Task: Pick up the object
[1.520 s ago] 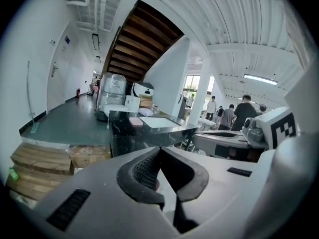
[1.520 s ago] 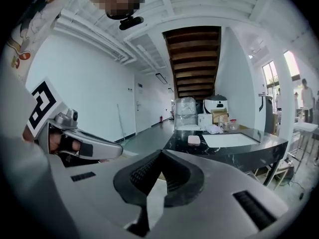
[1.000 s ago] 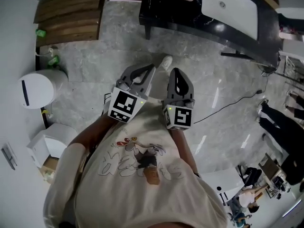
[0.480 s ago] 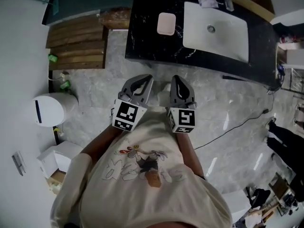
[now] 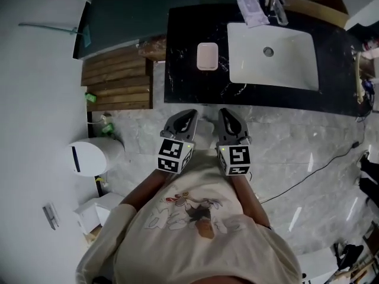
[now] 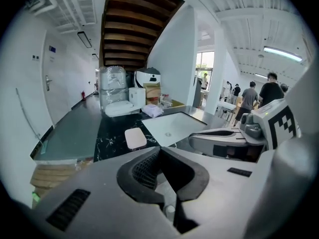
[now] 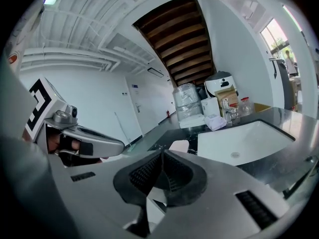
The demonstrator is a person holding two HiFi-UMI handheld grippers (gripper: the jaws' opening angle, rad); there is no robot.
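Observation:
A small pale pink rounded block [image 5: 207,56] lies flat on the black marble counter [image 5: 183,70], left of the white sink [image 5: 272,55]. The block also shows in the left gripper view [image 6: 135,137] and, partly hidden by the jaws, in the right gripper view [image 7: 179,145]. My left gripper [image 5: 188,114] and right gripper [image 5: 225,112] are side by side, just short of the counter's near edge, both shut and holding nothing. Their tips point at the counter, with the pink block ahead between them.
A folded white cloth [image 5: 251,9] and bottles [image 5: 278,5] sit at the counter's back. Wooden steps [image 5: 115,84] and a white round bin [image 5: 89,157] are on the left. A cable [image 5: 320,167] trails over the grey floor. People stand far off [image 6: 259,91].
The person has walked toward the counter. The counter, sink and pink block have come fully into view and lie closer to both grippers. The jaws stayed shut.

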